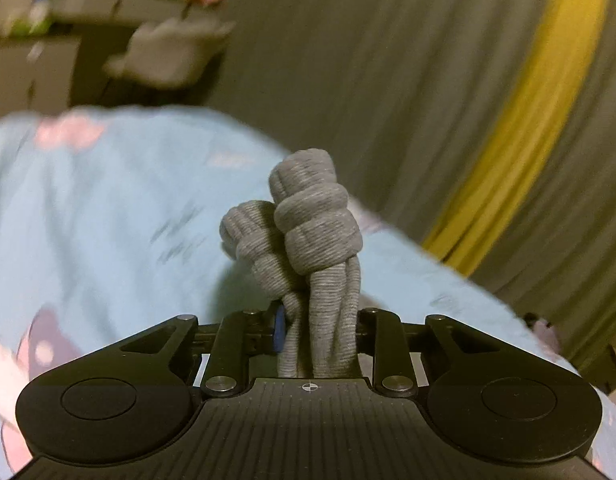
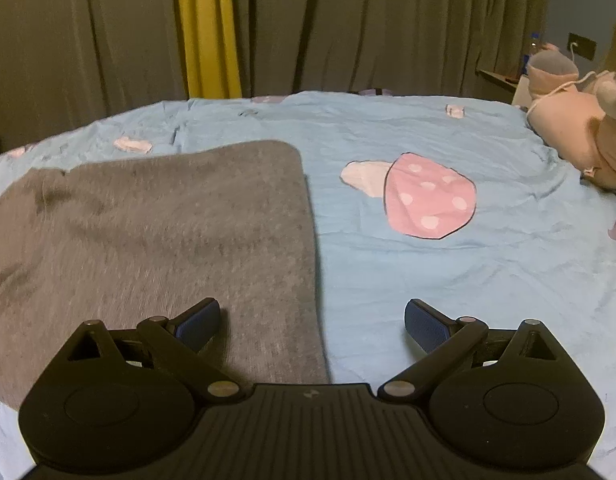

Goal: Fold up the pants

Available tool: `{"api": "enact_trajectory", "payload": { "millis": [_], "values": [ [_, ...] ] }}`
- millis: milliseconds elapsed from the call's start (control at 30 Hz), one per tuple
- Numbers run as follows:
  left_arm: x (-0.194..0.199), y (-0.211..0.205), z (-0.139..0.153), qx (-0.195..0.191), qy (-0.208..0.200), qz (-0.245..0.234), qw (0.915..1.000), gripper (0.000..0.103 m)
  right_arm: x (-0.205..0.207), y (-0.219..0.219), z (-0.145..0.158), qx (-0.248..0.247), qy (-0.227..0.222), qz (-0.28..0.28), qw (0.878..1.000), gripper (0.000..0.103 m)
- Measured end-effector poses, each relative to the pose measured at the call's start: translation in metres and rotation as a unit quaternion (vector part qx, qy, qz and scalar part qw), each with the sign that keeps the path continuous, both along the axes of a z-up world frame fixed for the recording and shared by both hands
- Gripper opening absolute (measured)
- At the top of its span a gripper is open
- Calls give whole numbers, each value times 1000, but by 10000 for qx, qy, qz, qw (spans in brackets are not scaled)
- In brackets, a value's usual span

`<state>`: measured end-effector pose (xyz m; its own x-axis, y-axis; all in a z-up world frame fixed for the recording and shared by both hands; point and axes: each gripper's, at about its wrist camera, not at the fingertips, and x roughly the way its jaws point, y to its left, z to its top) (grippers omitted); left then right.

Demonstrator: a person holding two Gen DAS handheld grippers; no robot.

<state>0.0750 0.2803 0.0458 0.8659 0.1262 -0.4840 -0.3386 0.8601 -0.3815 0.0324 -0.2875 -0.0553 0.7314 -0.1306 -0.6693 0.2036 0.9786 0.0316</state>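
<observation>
Pants flat on bedsheet, curtain behind, plush toy far right.

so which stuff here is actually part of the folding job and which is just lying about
Part of the job:
- grey pants on the bed sheet
- bunched grey fabric clamped in the left gripper
- right gripper, open

Just lying about:
- plush toys
- curtains
- water bottle

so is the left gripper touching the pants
Touching. The left wrist view shows the left gripper with its jaws closed on a bunched fold of the grey pants, which sticks up from between them.
</observation>
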Motion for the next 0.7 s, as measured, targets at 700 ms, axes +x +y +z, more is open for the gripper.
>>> {"api": "enact_trajectory", "payload": {
  "millis": [700],
  "values": [
    [-43,-401,-92,3226,755,-4331,8382,55,-20,-49,13,1368,-550,-458,9880,99]
  ]
}}
